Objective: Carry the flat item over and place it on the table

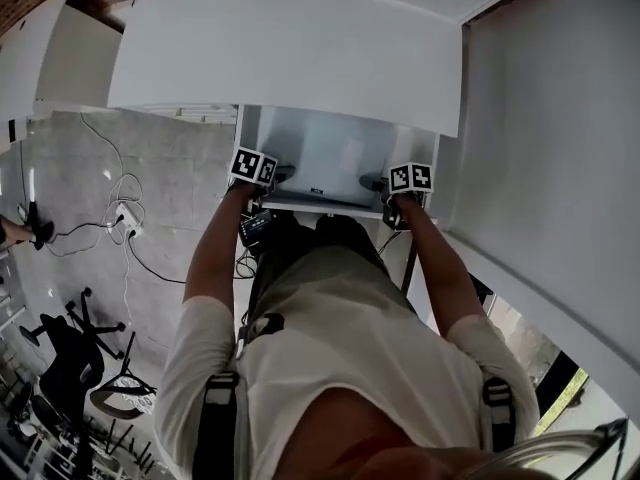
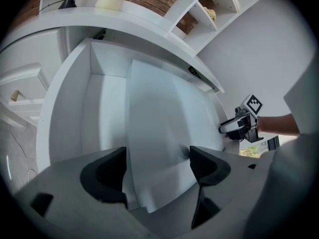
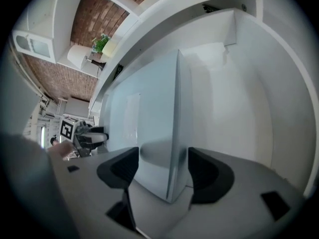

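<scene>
Ahead, left hand-held gripper [image 2: 157, 169] and right hand-held gripper [image 3: 163, 166] each clamp the flat panel [image 1: 330, 156]; white worktop [image 1: 280, 38] just beyond, floor cables [image 1: 118, 218] left.

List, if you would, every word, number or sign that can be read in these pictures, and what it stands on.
No readable text anywhere.
Left gripper's marker cube and right gripper's marker cube: black-and-white square patterns only, no letters.
Small dark label on the edge of the white ledge: too small to read.
White panel: no print visible.
</scene>
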A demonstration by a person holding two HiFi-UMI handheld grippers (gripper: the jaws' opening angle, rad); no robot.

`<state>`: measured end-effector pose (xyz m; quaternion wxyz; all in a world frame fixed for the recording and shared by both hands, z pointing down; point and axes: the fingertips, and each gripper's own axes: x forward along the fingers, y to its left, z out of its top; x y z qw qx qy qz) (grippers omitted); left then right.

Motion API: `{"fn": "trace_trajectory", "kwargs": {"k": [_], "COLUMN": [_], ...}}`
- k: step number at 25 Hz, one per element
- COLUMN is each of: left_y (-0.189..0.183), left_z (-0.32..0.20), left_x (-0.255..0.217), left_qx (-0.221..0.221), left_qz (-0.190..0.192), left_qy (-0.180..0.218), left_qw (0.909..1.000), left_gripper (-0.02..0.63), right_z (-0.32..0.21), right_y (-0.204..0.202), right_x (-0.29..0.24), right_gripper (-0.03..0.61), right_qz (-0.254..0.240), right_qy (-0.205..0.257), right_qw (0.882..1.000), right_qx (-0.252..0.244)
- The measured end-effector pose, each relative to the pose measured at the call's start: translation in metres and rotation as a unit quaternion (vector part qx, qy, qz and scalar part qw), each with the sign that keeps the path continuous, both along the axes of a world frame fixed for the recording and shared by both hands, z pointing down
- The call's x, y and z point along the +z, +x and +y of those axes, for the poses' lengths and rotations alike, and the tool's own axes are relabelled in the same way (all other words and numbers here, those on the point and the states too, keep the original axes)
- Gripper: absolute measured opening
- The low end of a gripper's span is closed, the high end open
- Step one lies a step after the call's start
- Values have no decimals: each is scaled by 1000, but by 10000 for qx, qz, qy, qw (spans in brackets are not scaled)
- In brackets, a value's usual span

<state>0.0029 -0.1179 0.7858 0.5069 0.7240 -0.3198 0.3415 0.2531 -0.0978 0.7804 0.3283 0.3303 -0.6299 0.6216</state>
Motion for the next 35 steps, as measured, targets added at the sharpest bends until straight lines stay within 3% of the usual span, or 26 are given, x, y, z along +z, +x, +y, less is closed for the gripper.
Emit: {"fn": "trace_trajectory", "kwargs": {"k": [6,20,25,35], "left_y": [7,5,7,6], "left_z": [-1,0,4,4], "left_x": [9,24,27,31], "left_qx": [107,13,-77,-63], "left_qz": [223,543,663,673], "left_qy": [-69,-512,-676,-674], "left_qw": [9997,9972,9955,9954], "left_gripper": [377,380,383,383], "right_z": [-1,1,-1,2], "right_y": [2,-1,-3,-5], "right_x": [11,22,26,35], "right_gripper": [309,331,341,356], "right_qz": [-88,-351,-432,-749], "right_qy": [-45,-643,-447,-547], "right_qw": [9999,9970,9981,9955], "right_qx": [68,266,-30,209]}}
